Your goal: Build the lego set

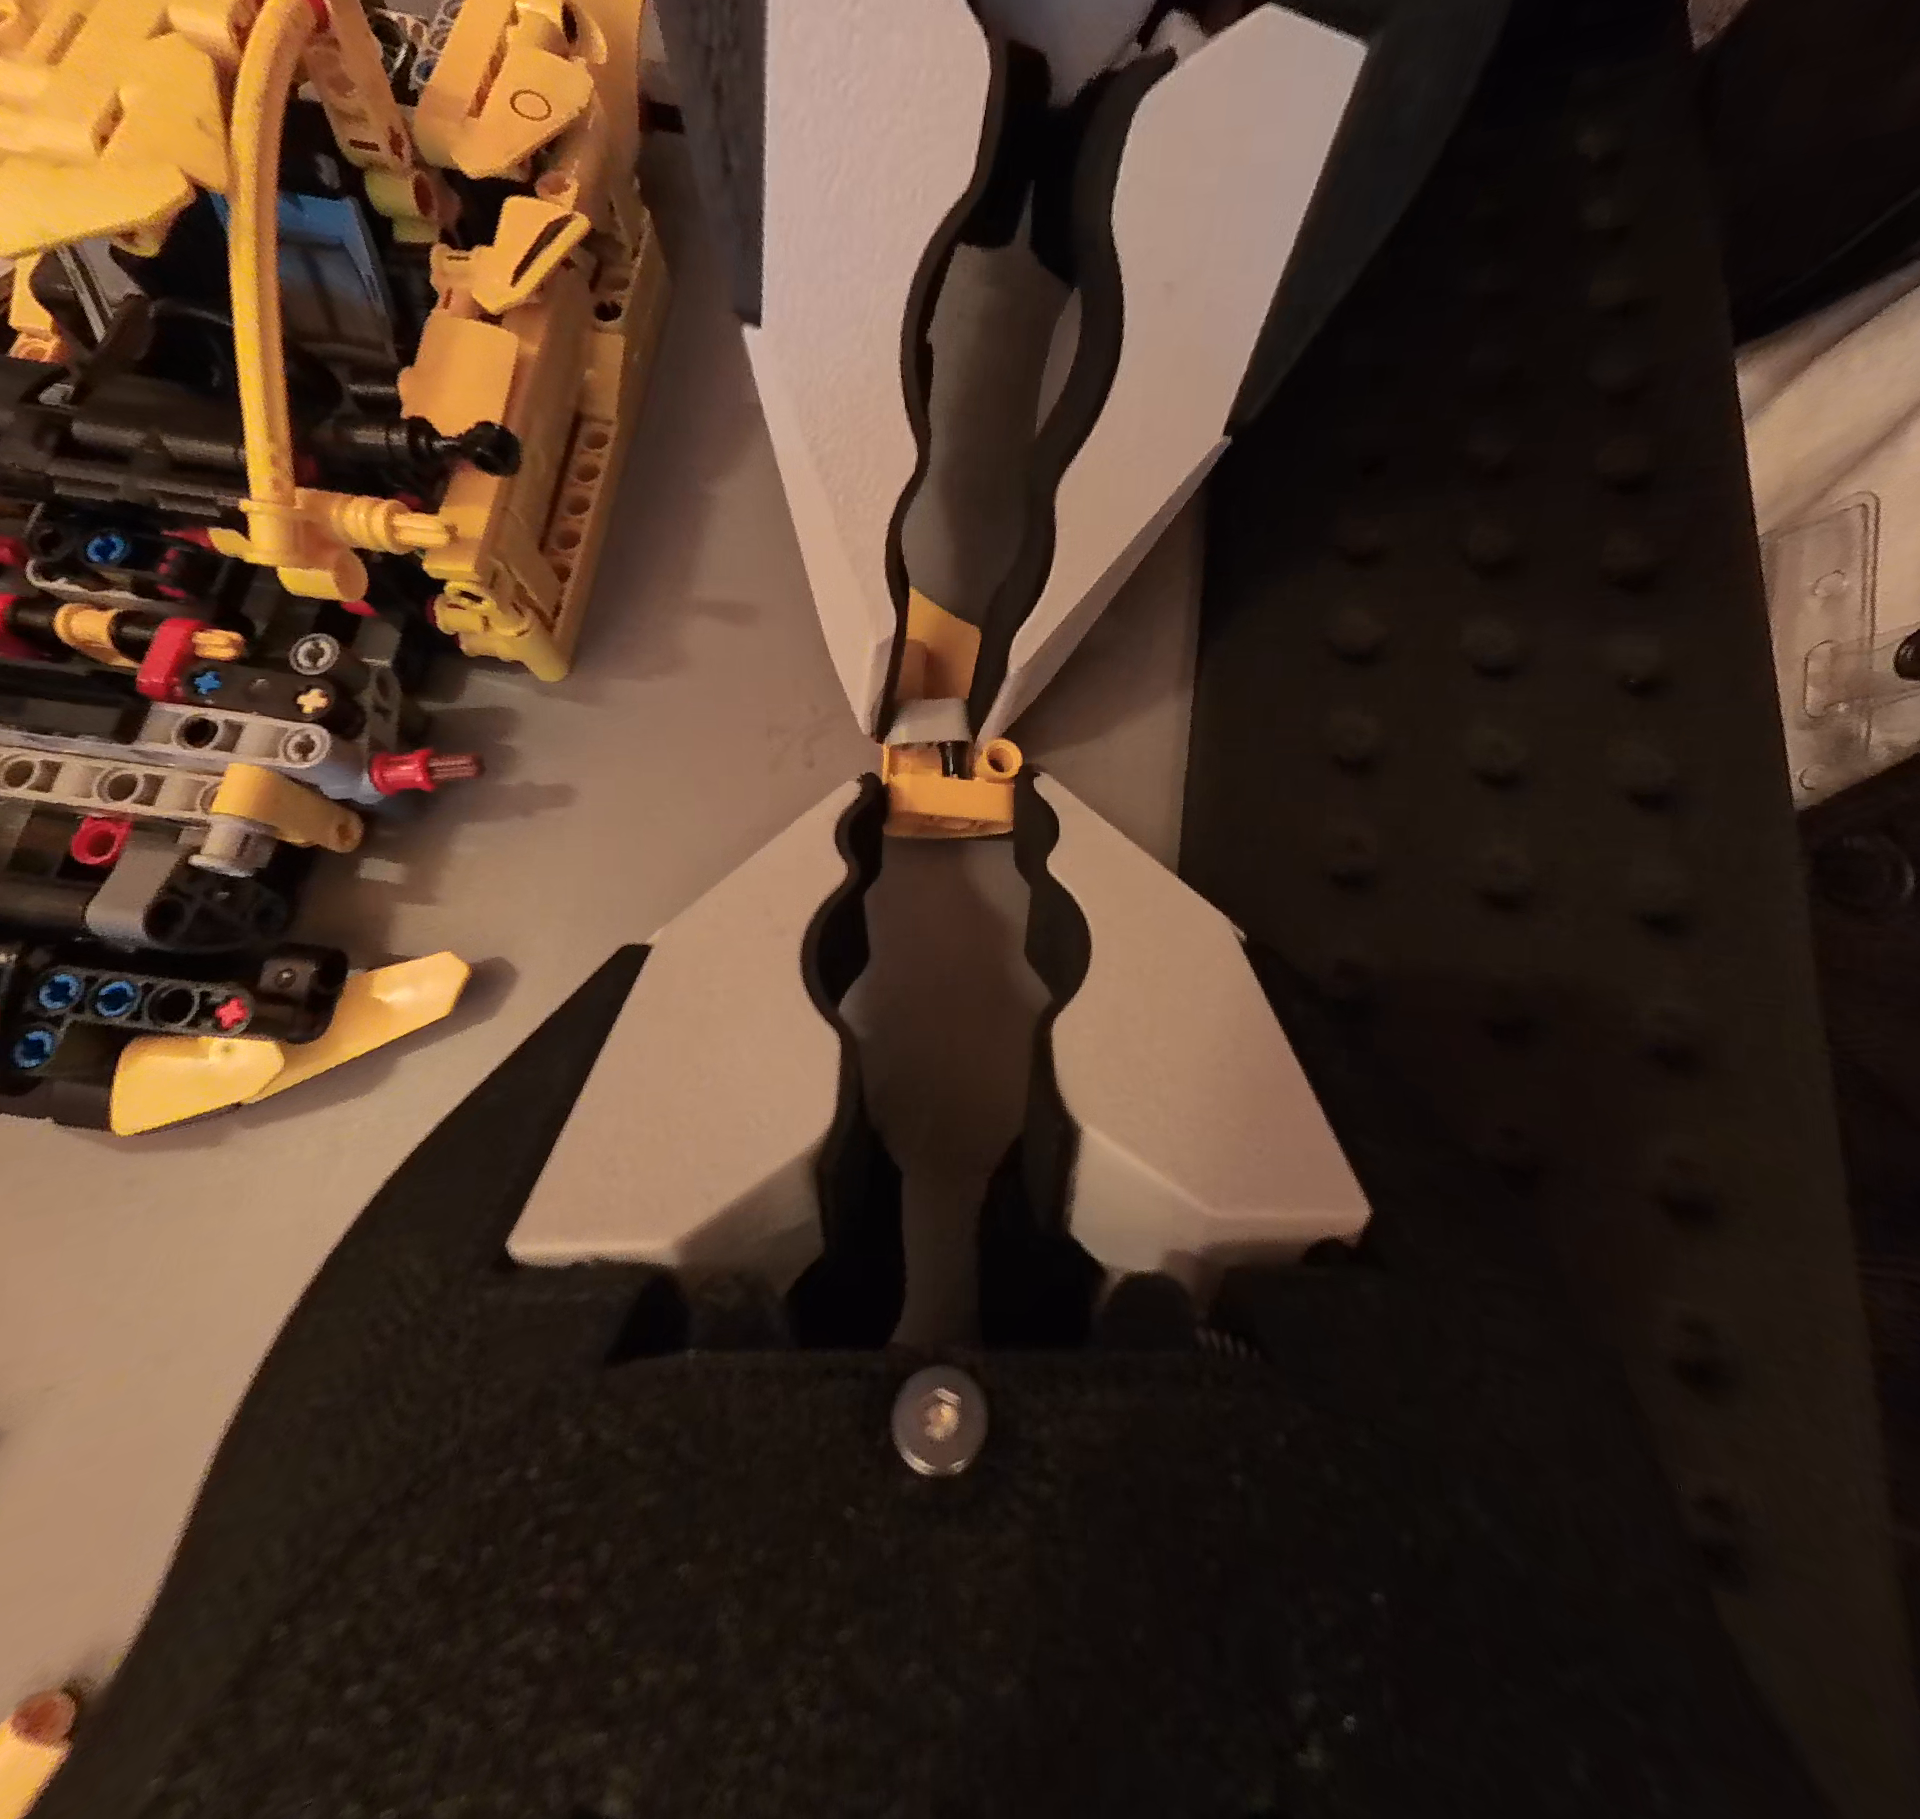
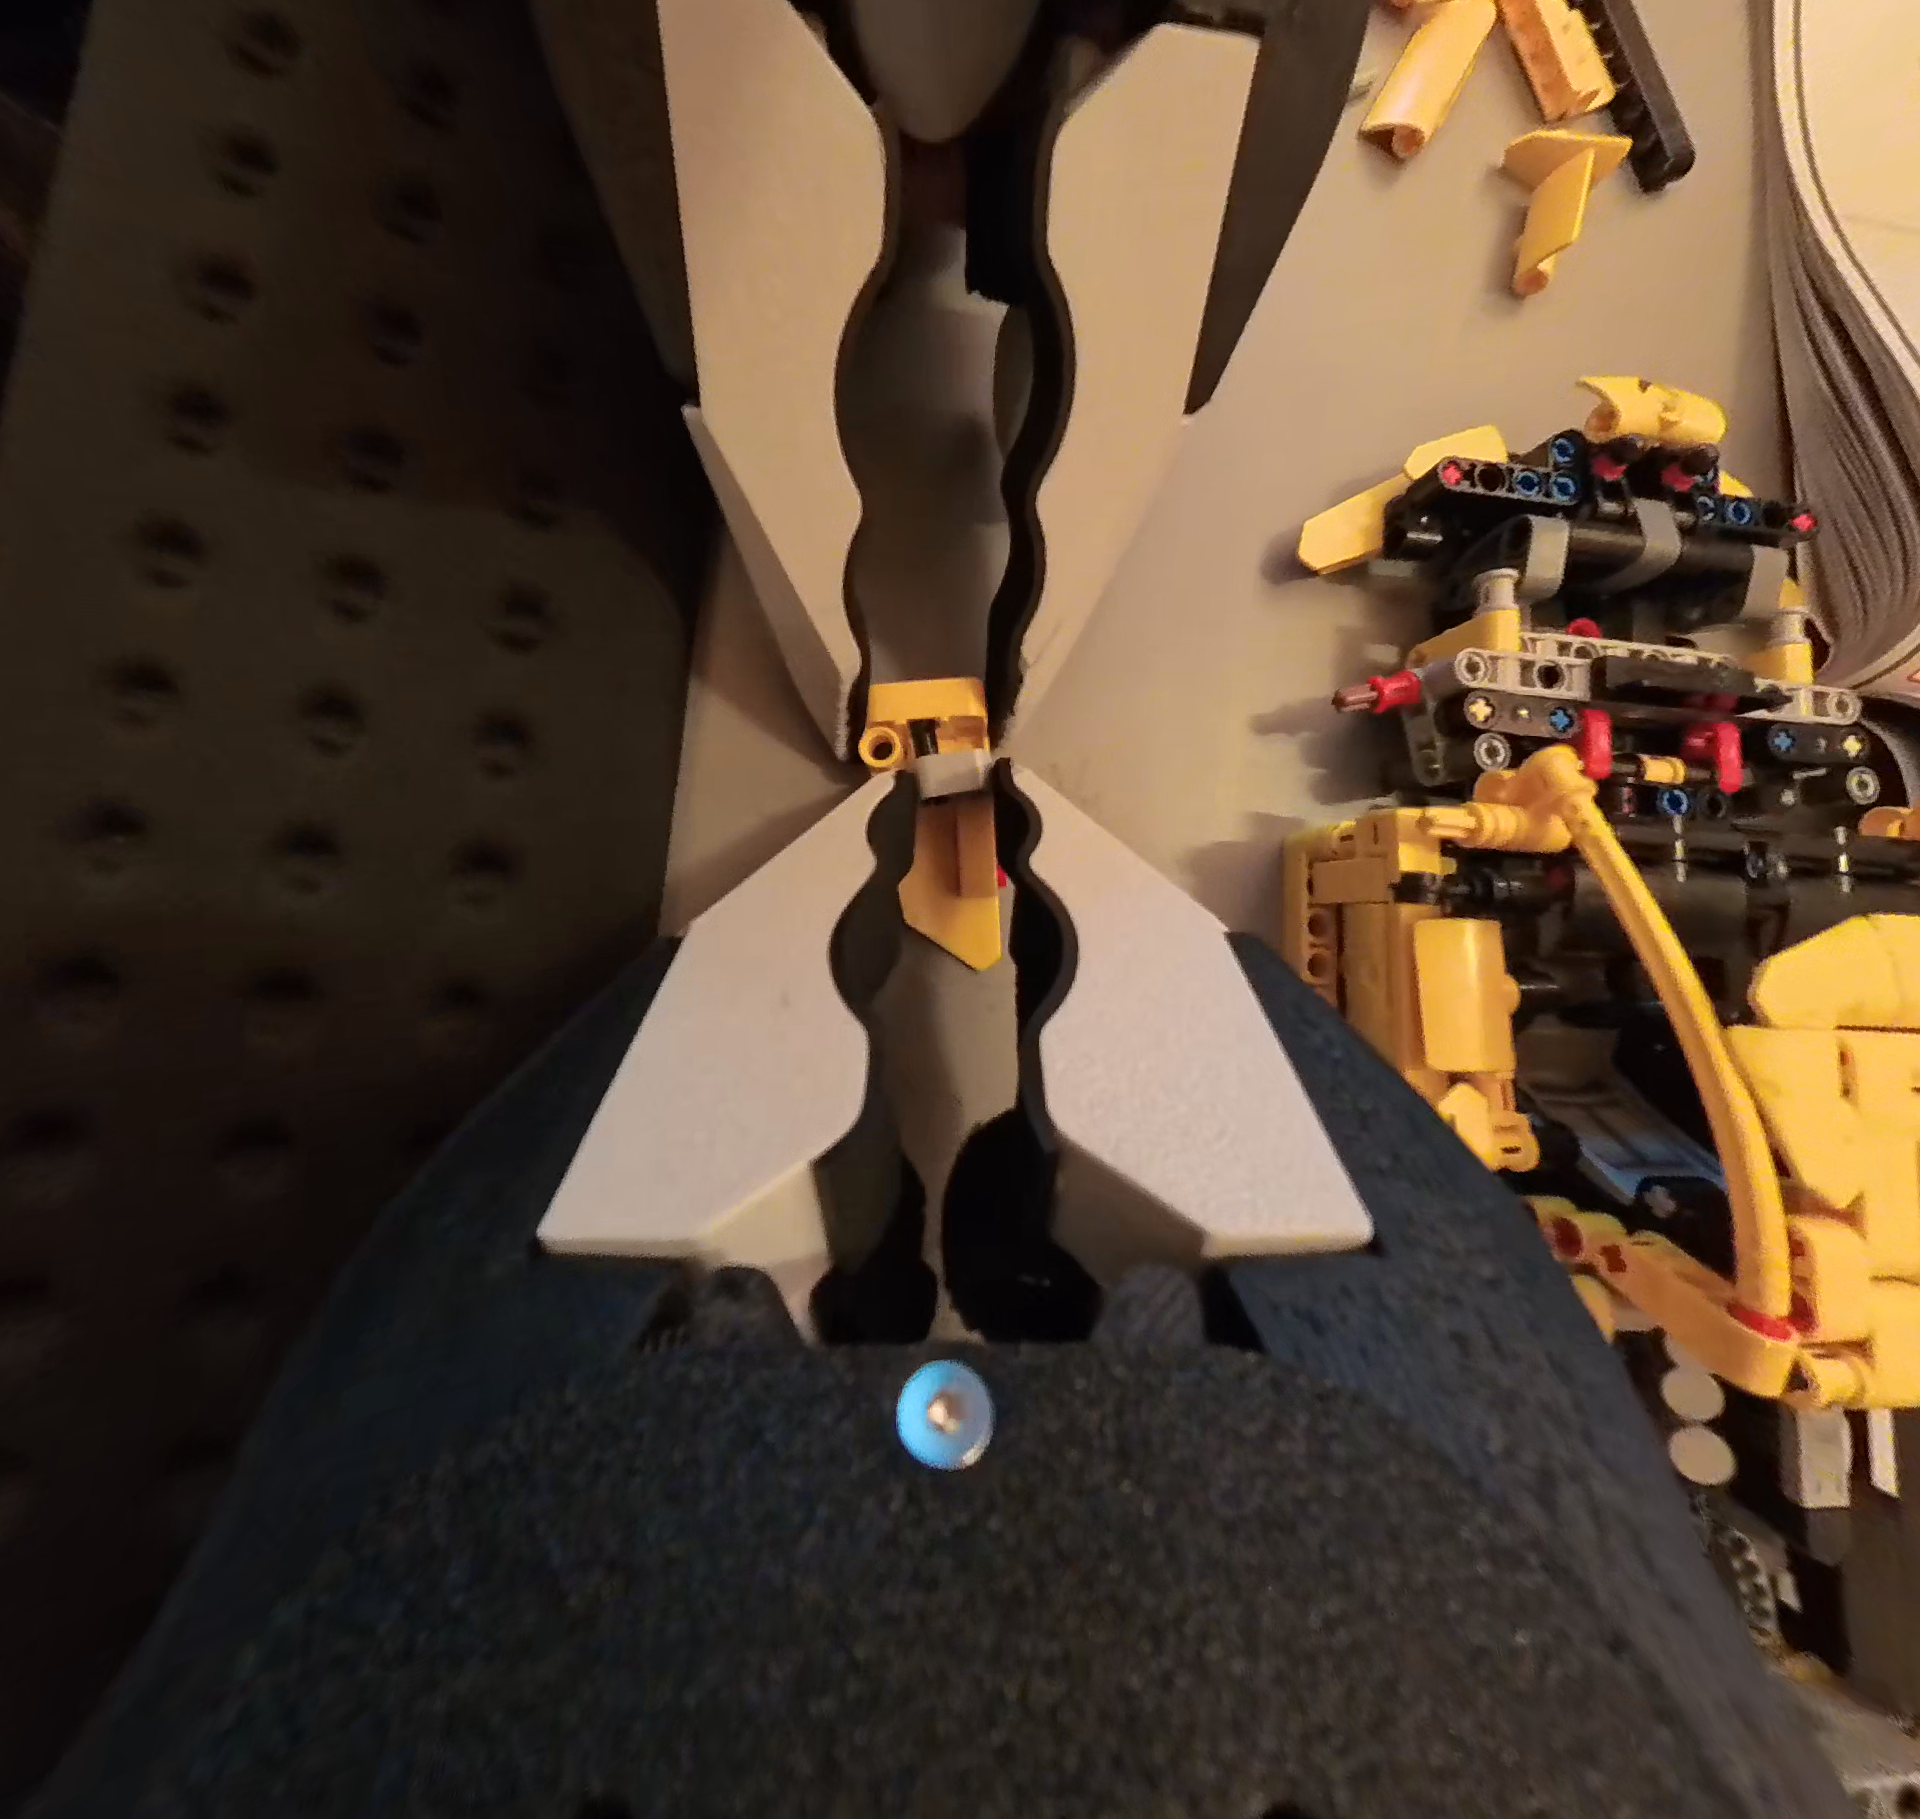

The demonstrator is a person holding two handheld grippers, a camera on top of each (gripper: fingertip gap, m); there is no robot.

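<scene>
Tip to tip, left gripper and right gripper each pinch a yellow piece; half-built model at ten o'clock, loose parts remain.

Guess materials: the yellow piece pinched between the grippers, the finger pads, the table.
Yellow piece: moulded hard plastic, glossy, with crisp pin holes. Finger pads of the left gripper: black, matte, wavy edge, probably rubber or soft printed plastic; the look leaves it open. Table: smooth pale grey, likely laminate, mild sheen.
</scene>
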